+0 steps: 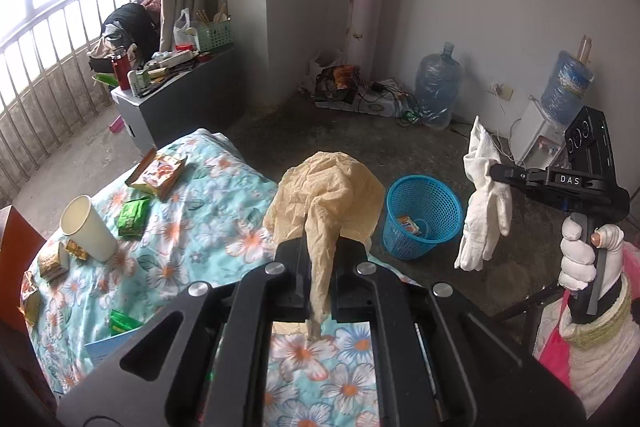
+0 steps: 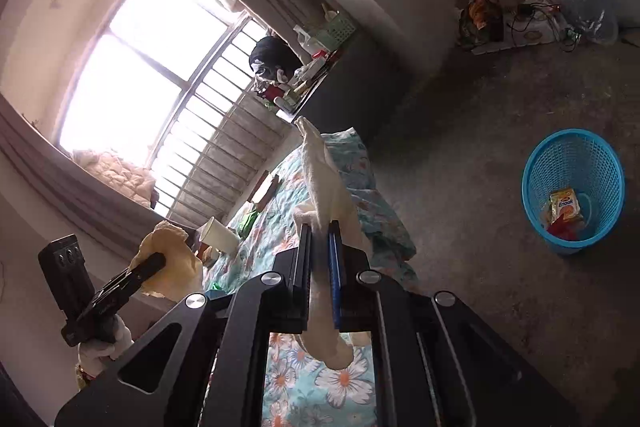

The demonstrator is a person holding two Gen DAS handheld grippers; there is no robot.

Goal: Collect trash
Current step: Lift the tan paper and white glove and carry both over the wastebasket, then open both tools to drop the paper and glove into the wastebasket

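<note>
Trash lies scattered over the floral bedspread (image 1: 224,211) of the bed in front of you. Starting at its left edge in the left wrist view, gold snack packets (image 1: 52,261) sit beside a tipped white paper cup (image 1: 86,229), with a green wrapper (image 1: 134,217) just beyond the cup and an orange-printed snack bag (image 1: 158,173) nearer the far edge. Another green wrapper (image 1: 122,321) rests at the near side of the bed.

Your left gripper (image 1: 318,267) is clamped tight on a crumpled tan paper napkin (image 1: 324,195), which fans out above the closed fingers and is lifted clear of the bedspread.

Past the bed's right edge, a blue mesh basket (image 1: 422,217) stands upright on the concrete floor, near the bed but apart from it, with a snack packet (image 2: 564,205) and some red scrap already inside.

Further right, your right gripper (image 2: 320,263) is closed on a white cloth glove (image 1: 486,203); the glove hangs down from the fingers in the air, to the right of the basket and above the floor. Your gloved right hand (image 1: 580,255) wraps the handle.

Two water bottles (image 1: 438,87) stand against the back wall.
</note>
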